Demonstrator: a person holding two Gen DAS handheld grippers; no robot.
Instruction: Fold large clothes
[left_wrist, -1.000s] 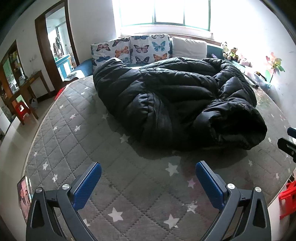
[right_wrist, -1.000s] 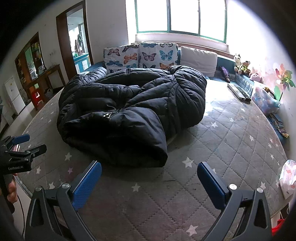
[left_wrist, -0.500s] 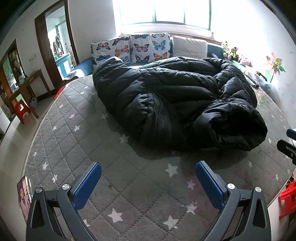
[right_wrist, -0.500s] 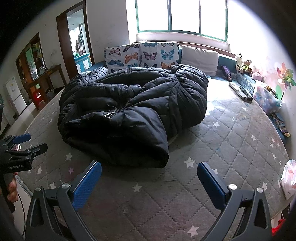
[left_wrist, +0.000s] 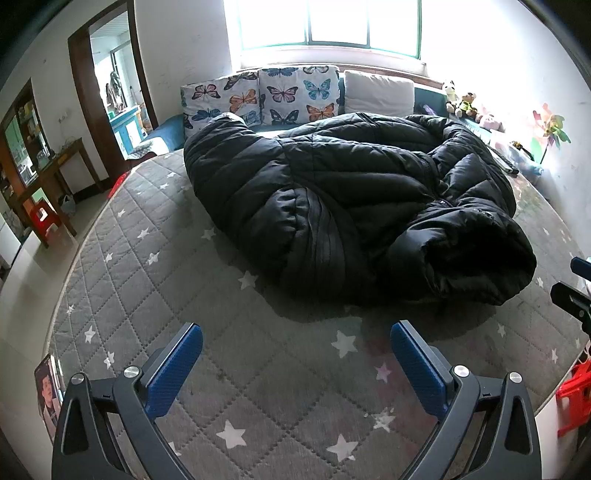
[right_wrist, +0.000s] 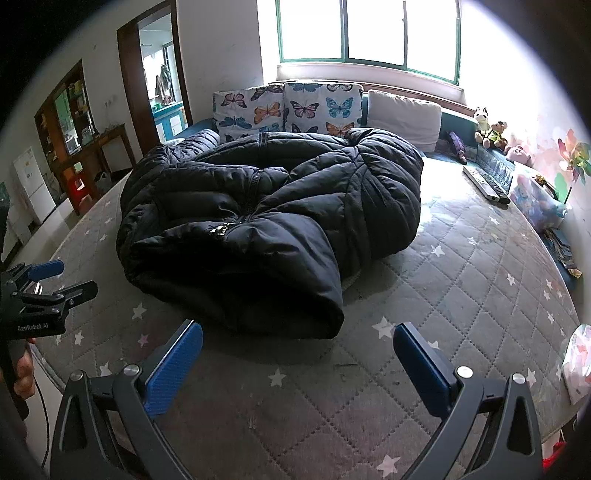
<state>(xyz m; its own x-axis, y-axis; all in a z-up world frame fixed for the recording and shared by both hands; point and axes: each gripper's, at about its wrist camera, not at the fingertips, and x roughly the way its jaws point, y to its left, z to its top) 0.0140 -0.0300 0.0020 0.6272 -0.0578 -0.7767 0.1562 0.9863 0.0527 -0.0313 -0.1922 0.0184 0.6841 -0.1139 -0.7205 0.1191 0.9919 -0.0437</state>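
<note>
At the bottom of each wrist view, the left tool (left_wrist: 295, 354) and right tool (right_wrist: 298, 354) stand wide open above the grey star-quilted mattress (left_wrist: 221, 376), gripping nothing. Beyond them, the black puffer coat (left_wrist: 354, 206) lies bunched across the middle of the frame, its hood (right_wrist: 258, 288) nearest the right tool. Farther off, at upper centre, butterfly cushions (left_wrist: 291, 96) and a white pillow (right_wrist: 404, 114) line up under the window (right_wrist: 369, 33).
</note>
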